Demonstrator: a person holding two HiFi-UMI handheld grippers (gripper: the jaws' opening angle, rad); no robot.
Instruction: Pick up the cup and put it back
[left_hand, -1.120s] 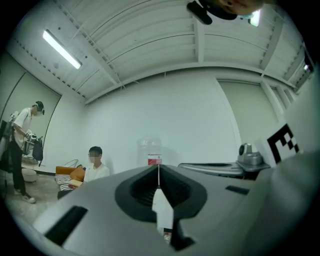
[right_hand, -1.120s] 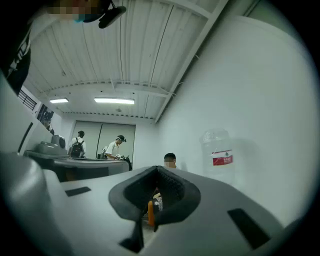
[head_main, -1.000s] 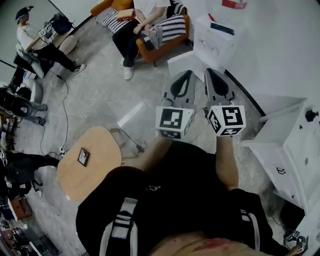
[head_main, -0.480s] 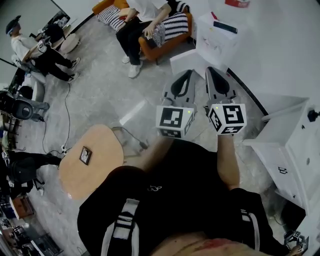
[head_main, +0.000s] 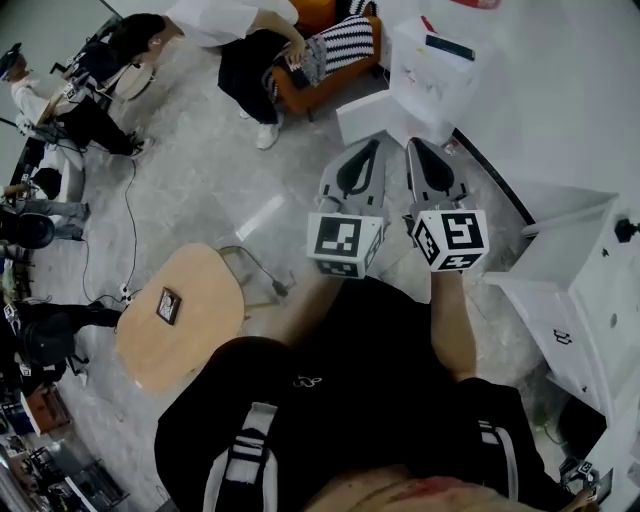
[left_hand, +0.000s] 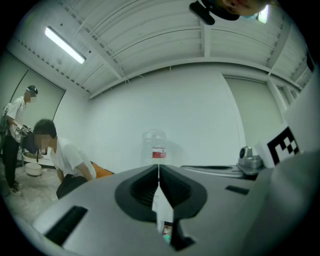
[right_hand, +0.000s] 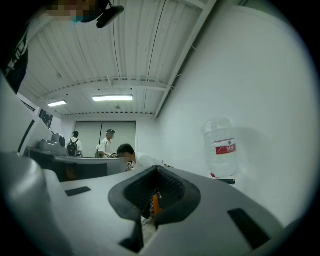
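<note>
No cup shows in any view. I hold both grippers side by side in front of my chest, pointing level over the grey floor. The left gripper (head_main: 374, 145) has its jaws pressed together with nothing between them, and in the left gripper view the left gripper (left_hand: 159, 167) closes to a thin line. The right gripper (head_main: 413, 145) is shut and empty as well; in the right gripper view the right gripper (right_hand: 157, 170) has its pads meeting. A large water bottle (left_hand: 154, 147) (right_hand: 222, 148) with a red label stands ahead against the white wall.
A white box-shaped stand (head_main: 438, 70) is ahead of the grippers. A white cabinet (head_main: 590, 290) stands at the right. A round wooden table (head_main: 185, 335) with a small dark object (head_main: 168, 306) is at lower left. A person (head_main: 240, 35) bends forward by an orange sofa (head_main: 320, 70); other people are at far left.
The person on the sofa has leaned forward and to the left. Both grippers have kept their place and stayed shut.
</note>
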